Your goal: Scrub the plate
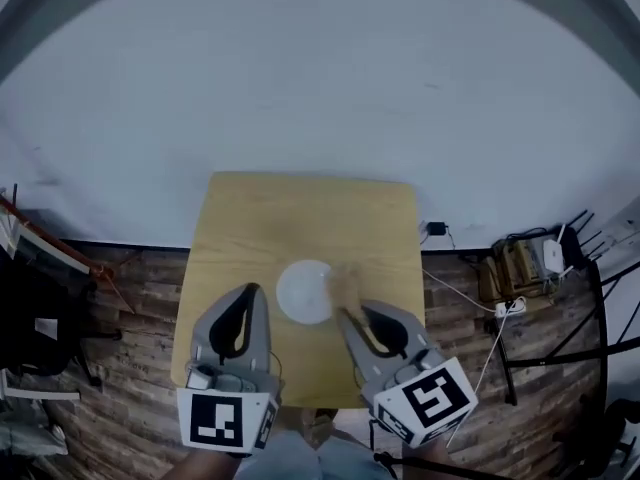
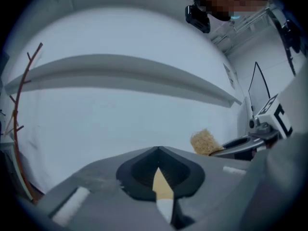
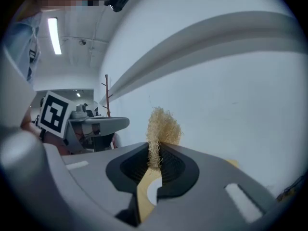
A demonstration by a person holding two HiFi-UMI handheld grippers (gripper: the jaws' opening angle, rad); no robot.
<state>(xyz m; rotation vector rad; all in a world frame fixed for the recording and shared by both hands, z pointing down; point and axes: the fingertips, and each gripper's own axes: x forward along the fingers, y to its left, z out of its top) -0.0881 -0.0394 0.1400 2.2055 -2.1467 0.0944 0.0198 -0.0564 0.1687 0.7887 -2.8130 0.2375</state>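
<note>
A white plate [image 1: 303, 291] lies on the small wooden table [image 1: 300, 218], near its middle front. My right gripper [image 1: 346, 315] hovers just right of the plate, shut on a tan fibrous scrubber [image 1: 346, 282] that sticks out past its tips over the plate's right rim. In the right gripper view the scrubber [image 3: 163, 126] is pinched between the jaws of the right gripper [image 3: 155, 151], and a sliver of plate [image 3: 153, 192] shows below. My left gripper [image 1: 250, 293] is shut on nothing, left of the plate. From the left gripper [image 2: 159, 149] I see the scrubber [image 2: 206, 142].
A pale wall fills the background past the table's far edge. Wooden floor surrounds the table, with cables and a power strip [image 1: 510, 308] at right and dark furniture [image 1: 40, 318] at left. A bare branch [image 2: 19, 109] stands at the left.
</note>
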